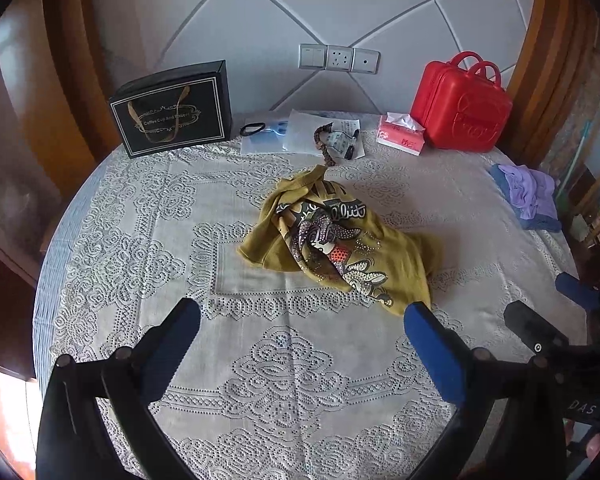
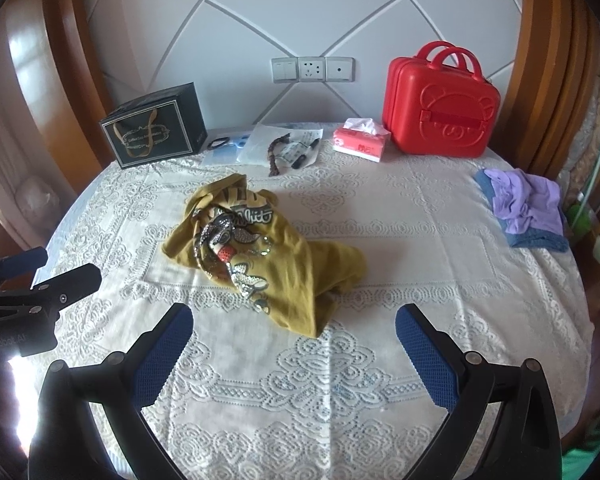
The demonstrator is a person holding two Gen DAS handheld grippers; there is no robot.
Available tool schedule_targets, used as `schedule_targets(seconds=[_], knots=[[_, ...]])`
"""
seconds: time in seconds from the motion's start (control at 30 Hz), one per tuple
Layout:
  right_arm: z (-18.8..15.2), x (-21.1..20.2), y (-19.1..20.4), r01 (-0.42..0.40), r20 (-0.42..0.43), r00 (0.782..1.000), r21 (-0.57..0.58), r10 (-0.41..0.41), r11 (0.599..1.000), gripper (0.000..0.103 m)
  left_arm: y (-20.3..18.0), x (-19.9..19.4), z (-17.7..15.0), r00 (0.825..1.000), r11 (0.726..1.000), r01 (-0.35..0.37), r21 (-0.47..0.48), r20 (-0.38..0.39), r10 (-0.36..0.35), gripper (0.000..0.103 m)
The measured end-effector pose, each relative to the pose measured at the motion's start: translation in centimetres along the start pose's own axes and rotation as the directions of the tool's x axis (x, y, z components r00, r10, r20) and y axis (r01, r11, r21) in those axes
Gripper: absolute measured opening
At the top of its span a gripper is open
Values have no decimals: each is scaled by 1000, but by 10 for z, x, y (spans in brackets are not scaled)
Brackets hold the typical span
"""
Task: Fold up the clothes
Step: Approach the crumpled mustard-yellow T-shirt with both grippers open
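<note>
- Left wrist view: the mustard shirt (image 1: 332,248) lies crumpled mid-table on the lace tablecloth (image 1: 160,220), print up.
- Both the left gripper (image 1: 302,318) and right gripper (image 2: 294,322) hover near it, tongs apart, empty.
- Best to spread it flat first, pinching opposite hem corners, clear of the purple clothes (image 2: 526,204).

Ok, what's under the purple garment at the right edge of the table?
A blue cloth lies under the purple garment, showing at its near and left edges. Whether anything else is between them is hidden.
</note>
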State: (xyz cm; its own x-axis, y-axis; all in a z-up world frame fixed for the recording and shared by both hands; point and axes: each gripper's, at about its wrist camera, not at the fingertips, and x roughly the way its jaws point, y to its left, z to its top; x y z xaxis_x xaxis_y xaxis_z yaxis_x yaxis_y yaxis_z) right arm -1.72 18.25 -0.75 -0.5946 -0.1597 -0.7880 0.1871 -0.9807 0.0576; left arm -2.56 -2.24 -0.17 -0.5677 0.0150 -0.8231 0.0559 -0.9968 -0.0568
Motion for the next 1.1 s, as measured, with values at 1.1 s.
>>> schedule_targets(seconds=[1.1], knots=[[-7, 21, -8, 10, -76, 997, 20, -8, 1000, 103, 5, 16, -2, 997, 999, 37, -28, -68, -39, 103]])
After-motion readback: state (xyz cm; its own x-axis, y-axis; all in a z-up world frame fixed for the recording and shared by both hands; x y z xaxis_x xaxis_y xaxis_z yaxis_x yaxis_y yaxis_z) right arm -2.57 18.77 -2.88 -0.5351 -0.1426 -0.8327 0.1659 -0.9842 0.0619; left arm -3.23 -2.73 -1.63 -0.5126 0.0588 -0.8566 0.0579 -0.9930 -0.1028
